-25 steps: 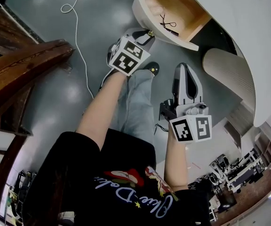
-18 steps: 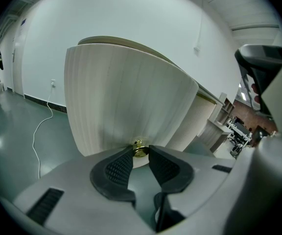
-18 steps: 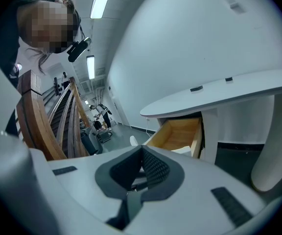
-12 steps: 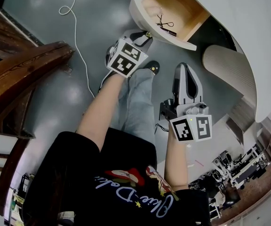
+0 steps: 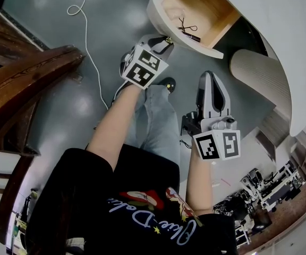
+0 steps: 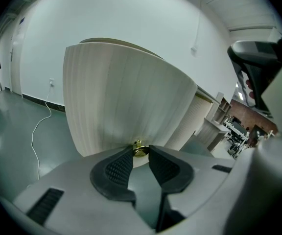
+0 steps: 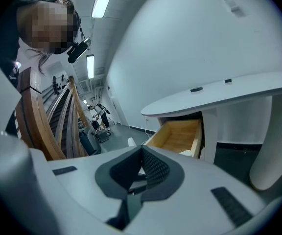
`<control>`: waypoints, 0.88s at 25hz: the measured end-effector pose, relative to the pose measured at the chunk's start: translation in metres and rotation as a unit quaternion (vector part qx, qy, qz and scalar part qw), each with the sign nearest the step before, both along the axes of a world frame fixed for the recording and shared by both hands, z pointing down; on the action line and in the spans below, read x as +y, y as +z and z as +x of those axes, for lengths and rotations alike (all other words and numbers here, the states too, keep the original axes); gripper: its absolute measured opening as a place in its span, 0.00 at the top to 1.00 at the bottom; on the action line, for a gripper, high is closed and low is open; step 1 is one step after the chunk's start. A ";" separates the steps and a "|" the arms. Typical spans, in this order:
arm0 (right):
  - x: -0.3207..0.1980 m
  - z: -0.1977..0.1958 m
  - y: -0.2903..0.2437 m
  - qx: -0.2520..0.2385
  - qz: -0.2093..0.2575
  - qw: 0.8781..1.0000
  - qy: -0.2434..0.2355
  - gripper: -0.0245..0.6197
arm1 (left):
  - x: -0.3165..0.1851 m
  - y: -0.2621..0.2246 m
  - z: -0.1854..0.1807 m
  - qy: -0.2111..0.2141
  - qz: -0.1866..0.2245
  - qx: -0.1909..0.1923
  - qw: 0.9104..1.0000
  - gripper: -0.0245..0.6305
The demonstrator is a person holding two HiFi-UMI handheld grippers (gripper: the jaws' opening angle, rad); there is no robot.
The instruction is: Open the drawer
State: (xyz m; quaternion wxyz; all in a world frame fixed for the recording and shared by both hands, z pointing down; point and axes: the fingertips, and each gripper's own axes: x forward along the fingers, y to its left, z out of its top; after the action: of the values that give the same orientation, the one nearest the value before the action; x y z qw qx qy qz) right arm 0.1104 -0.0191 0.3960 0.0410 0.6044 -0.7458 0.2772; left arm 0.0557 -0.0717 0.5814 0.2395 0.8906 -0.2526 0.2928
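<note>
The drawer (image 5: 158,10) stands pulled out of the white desk (image 5: 280,31), its wooden inside showing. Its curved, ribbed white front (image 6: 126,102) fills the left gripper view. A small brass knob (image 6: 140,148) sits low on that front, and my left gripper (image 6: 141,153) is shut on it, one pad at each side. From the head view the left gripper (image 5: 163,41) is at the drawer's near corner. My right gripper (image 5: 209,77) hangs apart to the right, shut with nothing in it, pointing toward the drawer (image 7: 177,133).
Small dark items (image 5: 187,28) lie in the drawer. A ribbed white desk leg (image 5: 259,78) stands right of the right gripper. A wooden stair rail (image 5: 25,84) runs along the left, a white cable (image 5: 89,47) trails on the grey floor, and the person's legs (image 5: 155,121) are below.
Both grippers and the drawer stay where they were. The person's foot under the left gripper has shifted slightly.
</note>
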 end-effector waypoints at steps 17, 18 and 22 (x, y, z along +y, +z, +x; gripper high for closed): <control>0.013 0.006 0.009 -0.009 -0.009 1.000 0.001 0.96 | -0.001 0.000 -0.001 0.001 0.001 -0.004 1.000 0.81; 0.014 0.006 0.008 -0.012 -0.008 1.000 0.002 0.96 | -0.001 0.000 -0.001 0.001 0.000 -0.005 1.000 0.81; 0.013 0.009 0.006 -0.016 -0.007 1.000 0.002 0.96 | 0.000 -0.001 -0.001 0.002 0.002 -0.008 1.000 0.81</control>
State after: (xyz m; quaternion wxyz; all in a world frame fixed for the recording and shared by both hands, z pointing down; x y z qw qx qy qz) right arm 0.1191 -0.0062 0.4019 0.0326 0.6012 -0.7432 0.2918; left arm 0.0550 -0.0717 0.5803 0.2353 0.8893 -0.2527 0.2998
